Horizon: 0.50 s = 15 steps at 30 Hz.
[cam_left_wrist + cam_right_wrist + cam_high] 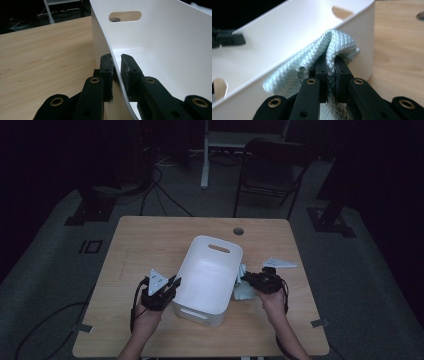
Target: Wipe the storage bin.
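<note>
My left tongs (pixel 172 284) pinch the bin (pixel 209 270) wall, steadying it on the tabletop (pixel 145 245), while my right tongs (pixel 245 279) clamp the cloth (pixel 322 55) just beside its rim; next, I judge, lift it over and release inside.

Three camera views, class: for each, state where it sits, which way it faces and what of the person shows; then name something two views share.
High view: above the person's side, looking forward and down at the table; forearms, both grippers.
Left gripper view: rides the left gripper, looking along jaws clamped on the white bin wall.
Right gripper view: rides the right gripper, its jaws pinching a pale cloth beside the bin.
Shared: the bin's handle slot.
</note>
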Tool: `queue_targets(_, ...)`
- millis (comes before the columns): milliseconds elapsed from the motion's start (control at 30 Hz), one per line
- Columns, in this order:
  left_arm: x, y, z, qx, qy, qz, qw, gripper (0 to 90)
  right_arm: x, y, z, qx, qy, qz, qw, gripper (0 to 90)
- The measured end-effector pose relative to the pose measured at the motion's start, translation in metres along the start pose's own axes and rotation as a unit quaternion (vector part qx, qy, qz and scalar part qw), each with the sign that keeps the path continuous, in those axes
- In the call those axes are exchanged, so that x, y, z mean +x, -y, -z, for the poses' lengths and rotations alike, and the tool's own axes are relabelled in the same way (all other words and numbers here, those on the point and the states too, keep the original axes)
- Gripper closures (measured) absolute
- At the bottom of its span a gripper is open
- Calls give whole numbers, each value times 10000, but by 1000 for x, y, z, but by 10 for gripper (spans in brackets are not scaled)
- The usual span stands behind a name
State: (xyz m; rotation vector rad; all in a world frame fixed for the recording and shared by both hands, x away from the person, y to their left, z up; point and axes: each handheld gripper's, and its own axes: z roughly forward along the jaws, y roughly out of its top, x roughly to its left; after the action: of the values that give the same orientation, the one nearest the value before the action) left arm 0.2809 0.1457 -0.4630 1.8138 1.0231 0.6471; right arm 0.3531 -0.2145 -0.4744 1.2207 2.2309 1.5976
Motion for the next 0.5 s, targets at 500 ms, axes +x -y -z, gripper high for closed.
queue_targets(500, 1, -1, 0, 17, 46, 42, 10000, 802, -10, 15, -22, 313, 179, -110, 9993, 847)
